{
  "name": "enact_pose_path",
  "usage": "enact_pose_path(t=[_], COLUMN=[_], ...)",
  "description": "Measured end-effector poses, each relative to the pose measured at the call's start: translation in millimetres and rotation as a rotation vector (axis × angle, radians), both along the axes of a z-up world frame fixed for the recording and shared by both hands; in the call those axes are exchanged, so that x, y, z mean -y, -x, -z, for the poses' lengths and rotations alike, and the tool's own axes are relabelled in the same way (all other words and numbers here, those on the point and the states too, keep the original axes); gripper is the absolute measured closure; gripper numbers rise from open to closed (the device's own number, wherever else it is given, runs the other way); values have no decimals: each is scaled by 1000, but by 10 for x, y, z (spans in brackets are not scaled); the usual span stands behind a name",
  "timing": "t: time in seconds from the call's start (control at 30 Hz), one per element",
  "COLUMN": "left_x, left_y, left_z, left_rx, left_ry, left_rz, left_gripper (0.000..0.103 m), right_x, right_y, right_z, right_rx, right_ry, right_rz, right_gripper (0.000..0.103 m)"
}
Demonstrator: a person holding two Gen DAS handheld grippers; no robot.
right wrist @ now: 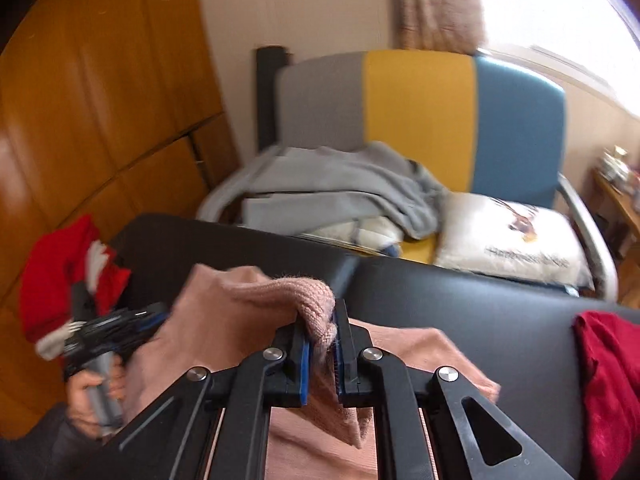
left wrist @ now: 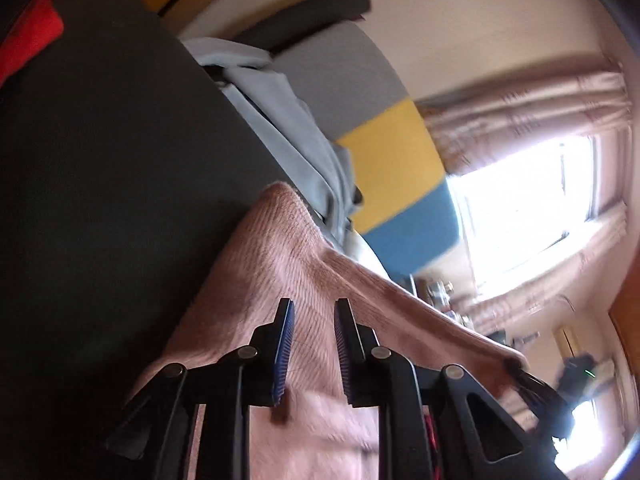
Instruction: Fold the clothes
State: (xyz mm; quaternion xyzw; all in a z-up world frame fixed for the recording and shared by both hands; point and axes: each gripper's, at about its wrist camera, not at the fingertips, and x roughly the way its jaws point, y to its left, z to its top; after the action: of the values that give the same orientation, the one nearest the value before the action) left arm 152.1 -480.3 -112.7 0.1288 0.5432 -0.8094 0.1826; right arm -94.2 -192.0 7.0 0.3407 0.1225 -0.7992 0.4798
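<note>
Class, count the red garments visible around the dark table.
2: a red-and-white garment beyond the table's left end, and a dark red garment on its right; others may be hidden.

A dark counter (right wrist: 460,296) is carrying the clothes. A pink knit (right wrist: 404,344) is lying on its near middle, a dark red cloth (right wrist: 608,380) is resting at the right edge, and a red garment (right wrist: 60,276) is sitting at the far left corner.

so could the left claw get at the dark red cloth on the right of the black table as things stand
Probably not easily. The dark red cloth lies at the far right of the black table, beyond the right claw, which is shut on the pink knitted garment. The left claw would have to cross both.
</note>
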Motion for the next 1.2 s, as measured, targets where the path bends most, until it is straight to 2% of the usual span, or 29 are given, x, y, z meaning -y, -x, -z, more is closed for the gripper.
enact_pose_path(t=[0.07, 0.23, 0.33, 0.37, 0.43, 0.5, 0.6, 0.67, 0.77, 0.8, 0.83, 0.87, 0.9, 0.97, 1.03, 1.2], left_x=[-101, -315, -436, -474, -480, -401, -240, -151, -124, -114, -100, -85, -68, -31, 4, 61], left_y=[-45, -123, -89, -61, 20, 33, 53, 137, 258, 292, 306, 319, 325, 309, 195, -39], left_z=[70, 247, 269, 274, 267, 274, 303, 371, 364, 368, 378, 388, 398, 409, 384, 179], left_rx=[3, 13, -5, 0, 24, -8, -32, -37, -22, -16, -13, -9, 1, 40, 21, -33], left_ry=[-31, -106, -131, -133, -116, -128, -152, -201, -194, -196, -199, -201, -199, -193, -177, -102], left_rz=[10, 31, 50, 60, 69, 27, -64, -87, -103, -106, -110, -114, -112, -121, -137, -158], left_gripper=[75, 70, 60, 57, 53, 48, 41, 41, 41, 42, 45, 53, 69, 91, 96, 96], right_x=[-92, -196, -291, -331, -388, -441, -490, -473, -403, -380, -354, -321, -295, -281, -293, -296], right_y=[249, 582, 717, 745, 810, 835, 839, 823, 785, 768, 750, 728, 703, 663, 624, 554], right_z=[220, 1014, 1402, 1484, 1621, 1710, 1765, 1759, 1751, 1748, 1750, 1745, 1731, 1687, 1573, 1153], right_rx=[85, 218, 304, 328, 377, 421, 452, 444, 399, 376, 350, 318, 300, 270, 259, 284], right_ry=[-20, -121, -117, -101, -67, -32, 12, 12, -22, -37, -58, -86, -106, -132, -116, 37], right_rz=[63, 168, 225, 236, 249, 253, 240, 226, 210, 210, 209, 204, 194, 178, 158, 104], right_gripper=[94, 93, 92, 88, 84, 69, 63, 59, 58, 61, 63, 74, 86, 94, 96, 96])
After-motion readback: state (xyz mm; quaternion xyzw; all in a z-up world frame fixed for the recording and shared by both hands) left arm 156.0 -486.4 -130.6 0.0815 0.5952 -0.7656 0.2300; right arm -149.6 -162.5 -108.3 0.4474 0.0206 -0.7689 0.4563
